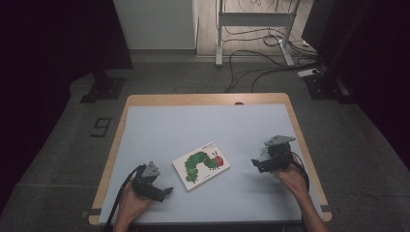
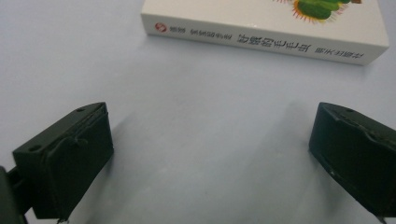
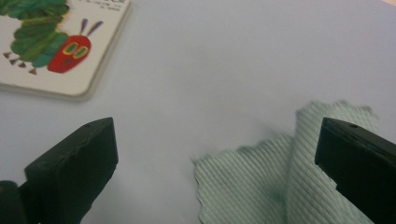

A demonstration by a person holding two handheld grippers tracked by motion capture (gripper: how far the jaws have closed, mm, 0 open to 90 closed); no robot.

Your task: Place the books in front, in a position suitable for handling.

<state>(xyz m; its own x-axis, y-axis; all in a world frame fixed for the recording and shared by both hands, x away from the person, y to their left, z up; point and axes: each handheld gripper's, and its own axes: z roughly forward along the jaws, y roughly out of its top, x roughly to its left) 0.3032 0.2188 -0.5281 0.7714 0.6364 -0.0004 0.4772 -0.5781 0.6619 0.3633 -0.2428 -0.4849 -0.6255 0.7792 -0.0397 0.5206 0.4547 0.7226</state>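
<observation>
Pale blue covers the tabletop (image 1: 203, 125), and our book (image 1: 201, 164) with the green caterpillar lies flat near its middle, tilted, its front cover up. Our left tongs (image 1: 167, 191) rest at about seven o'clock from the book, low over the tabletop, with the jaws standing wide apart and nothing between them; in the left gripper view the book's white spine (image 2: 266, 42) lies just ahead of them at twelve o'clock, not touched. Our right tongs (image 1: 255, 163) sit at three o'clock from the book, clear of it, their jaws spread wide and holding nothing. In the right gripper view a pale green ribbed cloth (image 3: 261, 177) lies crumpled on the tabletop below them, towards the right jaw, while the book's corner (image 3: 70, 70) shows at ten o'clock.
</observation>
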